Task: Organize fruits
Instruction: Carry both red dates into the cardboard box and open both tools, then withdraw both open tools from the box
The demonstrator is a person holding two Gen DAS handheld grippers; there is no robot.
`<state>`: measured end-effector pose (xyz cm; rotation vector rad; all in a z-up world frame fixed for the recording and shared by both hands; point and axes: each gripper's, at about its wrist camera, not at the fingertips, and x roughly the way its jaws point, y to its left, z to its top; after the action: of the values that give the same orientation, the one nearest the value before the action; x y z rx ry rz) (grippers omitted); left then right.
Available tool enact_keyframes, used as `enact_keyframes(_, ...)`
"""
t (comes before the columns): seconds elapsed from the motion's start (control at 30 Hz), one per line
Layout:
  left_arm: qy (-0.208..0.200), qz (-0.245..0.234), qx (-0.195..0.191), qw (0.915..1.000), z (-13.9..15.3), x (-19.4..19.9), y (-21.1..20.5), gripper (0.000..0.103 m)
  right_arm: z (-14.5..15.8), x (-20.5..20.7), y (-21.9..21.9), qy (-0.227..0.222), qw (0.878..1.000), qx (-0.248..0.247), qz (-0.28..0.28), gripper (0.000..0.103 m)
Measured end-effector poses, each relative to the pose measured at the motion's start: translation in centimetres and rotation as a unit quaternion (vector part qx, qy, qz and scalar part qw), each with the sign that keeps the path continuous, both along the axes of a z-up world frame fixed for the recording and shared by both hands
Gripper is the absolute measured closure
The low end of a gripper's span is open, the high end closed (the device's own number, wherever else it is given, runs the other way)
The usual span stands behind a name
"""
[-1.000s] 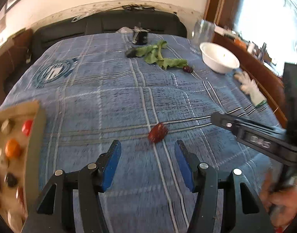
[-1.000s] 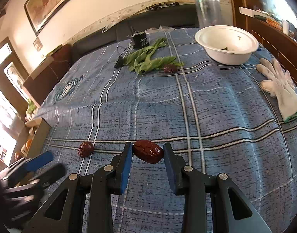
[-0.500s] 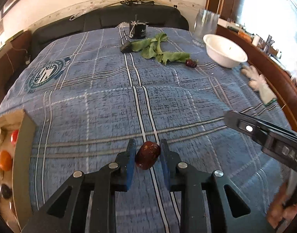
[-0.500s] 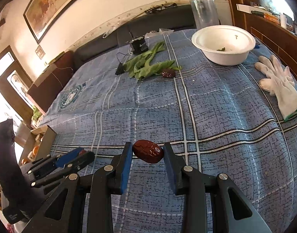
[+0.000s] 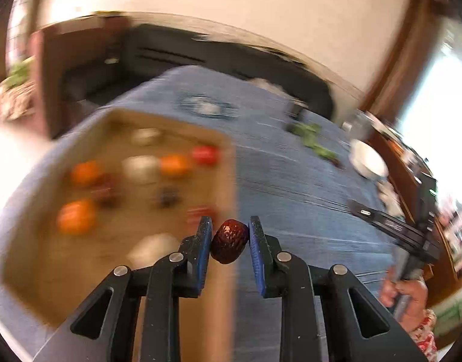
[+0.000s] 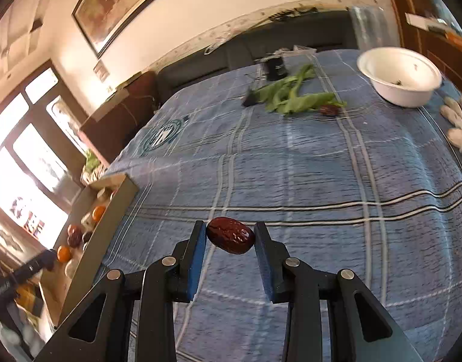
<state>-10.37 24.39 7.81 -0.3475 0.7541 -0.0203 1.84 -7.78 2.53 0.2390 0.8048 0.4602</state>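
Note:
My left gripper (image 5: 229, 232) is shut on a dark red date (image 5: 229, 243) and holds it above the right wall of a cardboard box (image 5: 228, 181). The box holds several orange, red, dark and pale fruits, blurred by motion. My right gripper (image 6: 230, 235) is shut on another red date (image 6: 231, 235) and holds it above the blue plaid cloth (image 6: 306, 166). The box also shows in the right wrist view (image 6: 110, 220) at the left. A third date (image 6: 329, 109) lies beside green leaves (image 6: 294, 96) at the far side.
A white bowl (image 6: 400, 75) and a white glove (image 6: 460, 126) lie at the far right. A small black object (image 6: 274, 66) and a clear glass (image 6: 371, 27) stand at the back. A dark sofa runs behind the table.
My left gripper closed on the date from the cloth, lifted it and swung left over the box. My right gripper keeps its date and has turned a little left.

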Motion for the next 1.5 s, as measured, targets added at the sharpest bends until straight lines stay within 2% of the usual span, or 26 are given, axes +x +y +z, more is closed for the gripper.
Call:
enact_keyframes(0.1,0.020,0.057,0.009,0.9981,-1.2,-1.7,4.4,0.079,1.1,-1.7,2.8,-0.011,0.999,-0.008,0.030,0.067)
enact_keyframes(0.27,0.039,0.098,-0.004,0.9944,-2.8,-2.8,7.8,0.079,3.2,-6.0,9.6,-0.028,0.993,-0.002,0.115,0.067)
enact_keyframes(0.47,0.050,0.117,0.015,0.9918,-4.0,-2.8,9.0,0.079,3.8,-10.3,18.5,-0.038,0.974,-0.022,0.222,0.067)
enact_keyframes(0.7,0.044,0.114,0.019,0.9923,-4.0,-3.5,9.4,0.079,1.5,-12.0,24.0,-0.024,0.963,-0.051,0.265,0.067)
enact_keyframes(0.83,0.041,0.111,0.025,0.9927,-4.1,-3.4,9.3,0.079,0.1,-12.8,25.2,-0.024,0.957,-0.081,0.277,0.067)
enact_keyframes(0.93,0.037,0.109,0.014,0.9932,-3.9,-3.5,9.4,0.078,-0.5,-12.9,25.5,-0.027,0.956,-0.090,0.278,0.067)
enact_keyframes(1.1,0.026,0.113,0.007,0.9933,-3.2,-4.1,9.3,0.061,-0.5,-13.2,25.9,-0.040,0.953,-0.094,0.284,0.066)
enact_keyframes(1.13,0.023,0.113,0.009,0.9933,-3.0,-4.3,9.2,0.054,-0.5,-13.4,26.0,-0.044,0.953,-0.097,0.284,0.064)
enact_keyframes(1.17,0.020,0.114,0.010,0.9933,-2.8,-4.3,9.1,0.050,-0.2,-13.6,25.8,-0.051,0.953,-0.100,0.282,0.057)
enact_keyframes(1.2,0.016,0.115,0.011,0.9932,-2.6,-4.6,9.0,0.049,0.2,-13.8,25.5,-0.062,0.954,-0.100,0.277,0.047)
enact_keyframes(1.27,0.008,0.120,0.014,0.9927,-2.0,-5.0,8.9,0.045,1.1,-14.3,24.8,-0.076,0.955,-0.095,0.269,0.039)
enact_keyframes(1.3,0.004,0.122,0.017,0.9924,-1.7,-5.2,8.8,0.044,1.7,-14.5,24.1,-0.084,0.957,-0.093,0.261,0.039)
enact_keyframes(1.4,-0.021,0.139,0.054,0.9886,-0.2,-6.3,7.8,0.044,2.9,-15.0,21.7,-0.097,0.966,-0.084,0.223,0.035)
enact_keyframes(1.47,-0.045,0.159,0.098,0.9814,0.9,-7.2,6.6,0.042,3.4,-15.0,19.8,-0.098,0.974,-0.066,0.193,0.032)
enact_keyframes(1.5,-0.060,0.174,0.126,0.9748,1.7,-7.7,5.8,0.038,3.5,-15.1,18.7,-0.098,0.978,-0.056,0.174,0.032)
